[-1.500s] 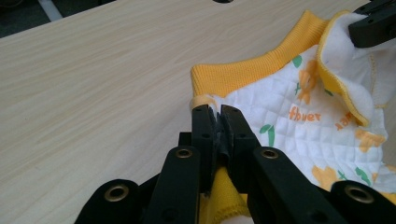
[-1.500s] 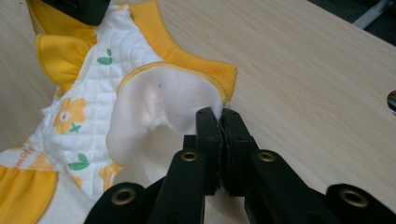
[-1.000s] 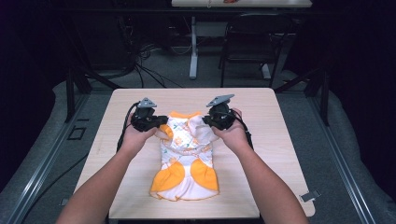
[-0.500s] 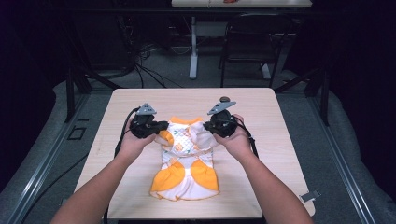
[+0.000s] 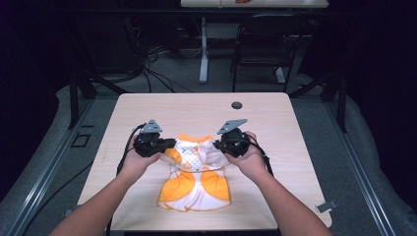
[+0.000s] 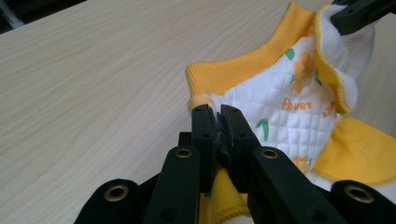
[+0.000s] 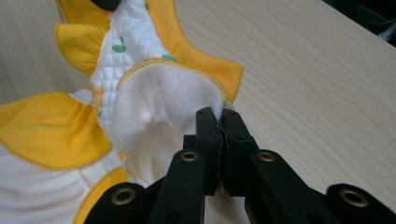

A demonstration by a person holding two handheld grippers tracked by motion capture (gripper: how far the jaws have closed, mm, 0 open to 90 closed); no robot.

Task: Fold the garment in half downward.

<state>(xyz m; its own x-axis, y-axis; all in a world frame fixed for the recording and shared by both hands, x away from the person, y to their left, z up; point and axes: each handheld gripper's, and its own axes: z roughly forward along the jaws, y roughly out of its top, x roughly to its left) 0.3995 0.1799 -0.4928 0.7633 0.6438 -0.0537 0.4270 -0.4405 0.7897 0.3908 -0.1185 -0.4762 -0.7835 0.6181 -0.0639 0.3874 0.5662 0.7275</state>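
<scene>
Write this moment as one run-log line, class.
left gripper: shut on garment | right gripper: shut on garment | garment: top edge pinched at both sides, hem on table

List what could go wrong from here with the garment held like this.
1. Both grippers, left and right, pinch only thin edges of the garment; the cloth might slip out if pulled.
2. The lower half lies on the table while the top is held up; dragging could bunch or crease it.

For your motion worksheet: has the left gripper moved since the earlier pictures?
Yes. The left gripper, shut on the baby garment, has come nearer the table's front edge, toward the person.
</scene>
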